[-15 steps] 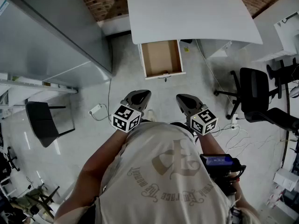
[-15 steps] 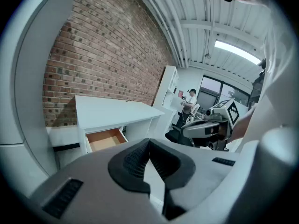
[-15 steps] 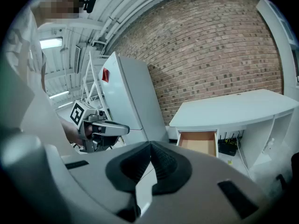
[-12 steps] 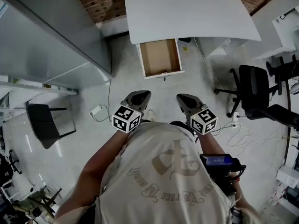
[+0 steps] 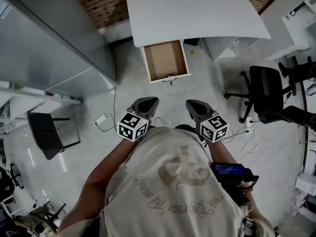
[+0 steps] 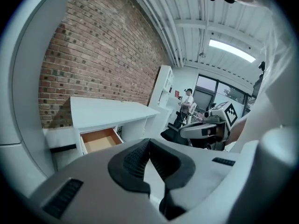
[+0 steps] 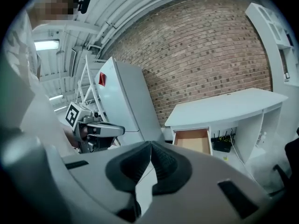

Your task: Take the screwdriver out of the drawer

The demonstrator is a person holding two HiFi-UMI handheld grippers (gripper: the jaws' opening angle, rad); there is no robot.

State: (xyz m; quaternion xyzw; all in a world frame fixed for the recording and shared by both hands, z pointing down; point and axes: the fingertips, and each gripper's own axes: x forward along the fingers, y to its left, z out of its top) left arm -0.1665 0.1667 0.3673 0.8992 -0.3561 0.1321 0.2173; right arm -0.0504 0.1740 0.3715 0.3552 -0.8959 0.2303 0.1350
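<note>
The wooden drawer (image 5: 165, 59) stands pulled out from under the white desk (image 5: 197, 14), a few steps ahead of me. Its brown floor looks bare; a small dark thing at its front edge (image 5: 171, 77) is too small to identify, and I cannot make out a screwdriver. My left gripper (image 5: 149, 102) and right gripper (image 5: 191, 105) are held side by side close to my chest, well short of the drawer, both shut on nothing. In the left gripper view the drawer (image 6: 99, 140) lies beyond the closed left gripper (image 6: 149, 141). The right gripper view shows the drawer (image 7: 192, 140) past the closed right gripper (image 7: 150, 143).
A black office chair (image 5: 266, 93) stands to the right of the desk, with cables (image 5: 254, 137) on the floor beside it. A tall grey cabinet (image 5: 44, 38) fills the left, a dark stool (image 5: 47, 132) below it. A white plug and cord (image 5: 103, 118) lie on the floor.
The desk and drawer have drifted slightly left and up in the head view as my head moved. Both grippers stay shut in the same place near my chest.
</note>
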